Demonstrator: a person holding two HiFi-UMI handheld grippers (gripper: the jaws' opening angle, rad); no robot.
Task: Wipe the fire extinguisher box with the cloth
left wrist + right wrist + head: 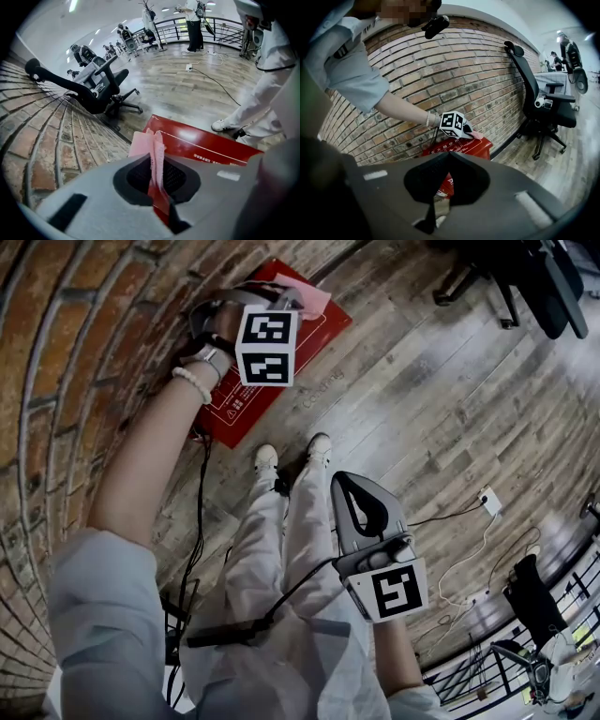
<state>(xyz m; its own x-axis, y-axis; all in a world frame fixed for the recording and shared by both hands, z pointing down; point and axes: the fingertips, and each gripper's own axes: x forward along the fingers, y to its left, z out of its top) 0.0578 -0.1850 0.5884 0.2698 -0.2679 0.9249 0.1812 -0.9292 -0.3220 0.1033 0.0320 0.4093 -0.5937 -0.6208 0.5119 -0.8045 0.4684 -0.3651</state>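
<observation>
A pink cloth [152,145] was clamped between the closed jaws of the left gripper [292,302] and held at the top edge of the red fire extinguisher box [246,407], which was set on the wooden floor [441,381] against a brick wall [56,334]. The right gripper [347,486] was held well apart from the box, jaws brought together on nothing.

Red rectangular metal fire extinguisher box [314,334]: white printed characters and line frames on lid and front, too small to read. White cube at left [267,345] and white cube at right [396,589]: black square marker patterns, no words.
</observation>
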